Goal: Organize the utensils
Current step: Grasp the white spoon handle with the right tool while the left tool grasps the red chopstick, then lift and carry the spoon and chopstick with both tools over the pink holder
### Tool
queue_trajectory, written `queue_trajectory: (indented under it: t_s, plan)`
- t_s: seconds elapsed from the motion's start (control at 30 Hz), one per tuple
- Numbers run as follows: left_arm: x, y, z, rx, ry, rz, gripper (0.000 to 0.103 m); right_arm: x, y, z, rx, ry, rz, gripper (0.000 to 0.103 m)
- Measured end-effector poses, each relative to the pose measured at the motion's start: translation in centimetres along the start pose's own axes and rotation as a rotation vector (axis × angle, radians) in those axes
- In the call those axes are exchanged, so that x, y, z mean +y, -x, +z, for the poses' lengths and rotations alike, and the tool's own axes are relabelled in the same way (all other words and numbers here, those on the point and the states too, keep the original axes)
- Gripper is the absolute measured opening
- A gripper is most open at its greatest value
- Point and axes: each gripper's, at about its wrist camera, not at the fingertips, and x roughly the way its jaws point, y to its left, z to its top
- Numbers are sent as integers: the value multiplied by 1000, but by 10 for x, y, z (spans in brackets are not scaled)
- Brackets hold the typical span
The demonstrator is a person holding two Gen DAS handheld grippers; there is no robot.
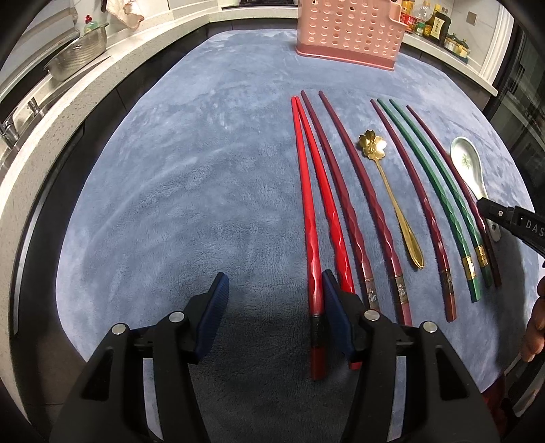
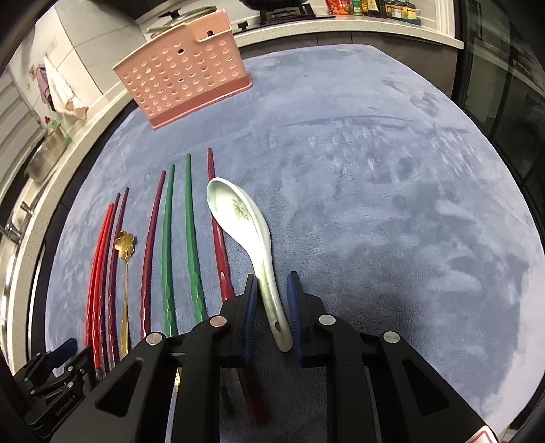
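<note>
Right gripper [image 2: 270, 303] spread astride spoon [image 2: 238, 218] handle on mat [image 2: 374, 170], ungripped, poised to lift toward basket [image 2: 180, 75] at far edge; left gripper [image 1: 274, 300] spread, idle beside red chopsticks [image 1: 308, 204].

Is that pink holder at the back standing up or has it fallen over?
Standing up. The pink utensil holder rests on its base on the blue cloth, perforated wall vertical. Whether anything is inside it, the pictures cannot tell.

I see the blue-covered table [image 1: 204, 170] carrying chopsticks [image 1: 340, 191], a gold spoon [image 1: 391, 191] and a ceramic spoon [image 2: 245, 231] near the pink rack [image 1: 347, 30]
</note>
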Motion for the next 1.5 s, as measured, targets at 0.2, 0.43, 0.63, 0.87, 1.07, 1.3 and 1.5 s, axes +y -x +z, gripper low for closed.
queue_trajectory:
  t_s: [0.2,0.43,0.63,0.87,1.07,1.3,1.5]
  plan:
    - [5,8,-3,-6,4,-37,26,2,10,-3,20,10,-12,8]
    - [12,19,-10,5,28,-86,8,-3,37,-9,-11,1,-25,7]
    - [21,49,-15,-50,33,-90,7,-3,66,-15,-49,4,-30,7]
    - [29,85,-12,-110,48,-77,7,-1,94,-13,-96,11,-22,6]
    - [39,120,4,-194,59,-72,7,4,111,-4,-140,36,-26,6]
    - [46,158,46,-291,55,-57,7,9,127,17,-191,47,-23,5]
    - [48,189,107,-417,37,-29,7,16,137,51,-234,56,-9,6]
